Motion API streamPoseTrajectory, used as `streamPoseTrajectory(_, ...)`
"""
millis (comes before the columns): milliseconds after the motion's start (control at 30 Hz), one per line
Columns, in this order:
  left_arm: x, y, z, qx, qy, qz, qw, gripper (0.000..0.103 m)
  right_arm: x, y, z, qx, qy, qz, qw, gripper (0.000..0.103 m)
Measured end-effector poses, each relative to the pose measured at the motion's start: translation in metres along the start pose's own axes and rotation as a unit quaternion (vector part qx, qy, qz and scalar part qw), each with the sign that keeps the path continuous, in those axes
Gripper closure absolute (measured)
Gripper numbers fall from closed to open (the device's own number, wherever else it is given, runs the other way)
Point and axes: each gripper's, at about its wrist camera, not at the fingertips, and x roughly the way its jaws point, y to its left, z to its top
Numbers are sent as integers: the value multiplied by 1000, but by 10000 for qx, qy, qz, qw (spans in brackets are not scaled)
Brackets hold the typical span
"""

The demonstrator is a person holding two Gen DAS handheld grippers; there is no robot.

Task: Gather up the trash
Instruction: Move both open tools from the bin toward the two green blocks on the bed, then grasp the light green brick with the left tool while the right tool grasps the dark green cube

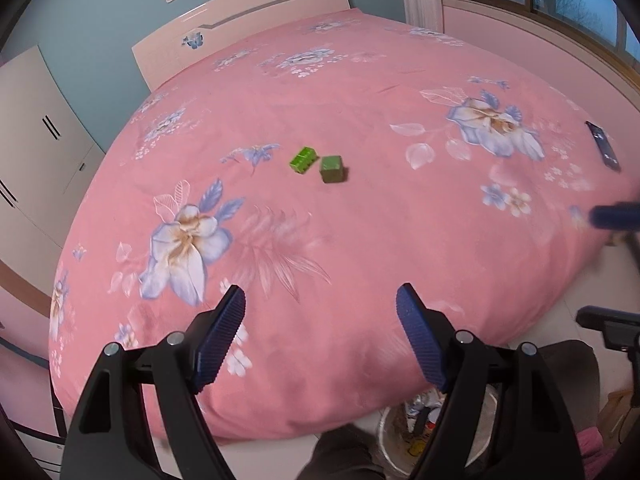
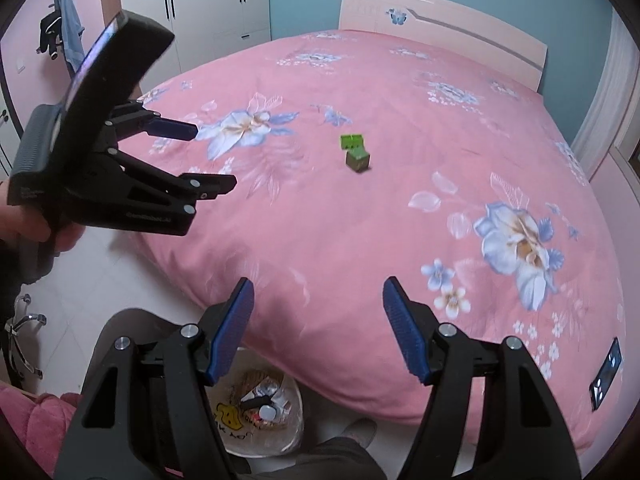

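Left gripper in right view only

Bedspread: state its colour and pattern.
Bedspread: pink with blue-and-white flowers, clearest in the left wrist view.

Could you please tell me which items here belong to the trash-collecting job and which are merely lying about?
Belongs to the job:
- bright green carton
- dull green carton
- lined trash bin
- left tongs, open
- right tongs, open

Just lying about:
- phone on the pink floral bedspread
- wardrobe
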Motion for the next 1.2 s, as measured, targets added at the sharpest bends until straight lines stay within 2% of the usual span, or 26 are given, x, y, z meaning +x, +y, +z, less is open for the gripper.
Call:
streamPoseTrajectory(167, 21, 16, 20, -28, 46, 85, 9999, 23, 14, -11, 21, -25, -38, 24, 10000, 36)
streamPoseTrajectory(567, 88, 38, 60, -1, 339, 34, 9994, 23, 69, -40, 60, 36, 84, 167, 9998, 36)
streamPoseTrajectory(833, 136, 44, 79, 34, 537, -106, 9985, 23, 124, -60, 79, 85, 244, 325, 9991, 36)
streamPoseTrajectory(1200, 209, 52, 104, 109, 722, -68, 9973, 23, 213, -82, 100, 52, 496, 511, 9974, 36)
